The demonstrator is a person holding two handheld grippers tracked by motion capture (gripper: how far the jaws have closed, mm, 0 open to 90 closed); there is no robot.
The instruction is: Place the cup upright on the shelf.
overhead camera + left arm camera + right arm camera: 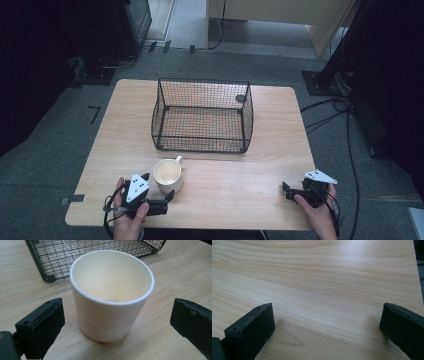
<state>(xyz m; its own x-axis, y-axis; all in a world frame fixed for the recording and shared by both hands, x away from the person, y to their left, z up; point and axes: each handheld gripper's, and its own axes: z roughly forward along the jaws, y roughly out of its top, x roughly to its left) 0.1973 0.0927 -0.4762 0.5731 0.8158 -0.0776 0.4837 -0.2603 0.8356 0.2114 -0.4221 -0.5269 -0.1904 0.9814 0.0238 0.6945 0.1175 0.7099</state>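
An empty cream-white mug (168, 174) stands upright on the wooden table (240, 175), just in front of a black wire basket (202, 116). The mug's handle points toward the basket. My left gripper (159, 185) is open, with one jaw on either side of the mug's near wall, and neither jaw touches it. The left gripper view shows the mug (110, 297) close up between the wide-apart jaws of my left gripper (118, 315), and the basket (75, 255) beyond. My right gripper (287, 191) is open near the front right, over bare wood. In its own view the right gripper (327, 320) holds nothing.
The basket is empty and sits mid-table toward the far side. Bare tabletop lies between the two hands. The front edge of the table runs right under both hands. Cables (345, 130) trail on the floor to the right.
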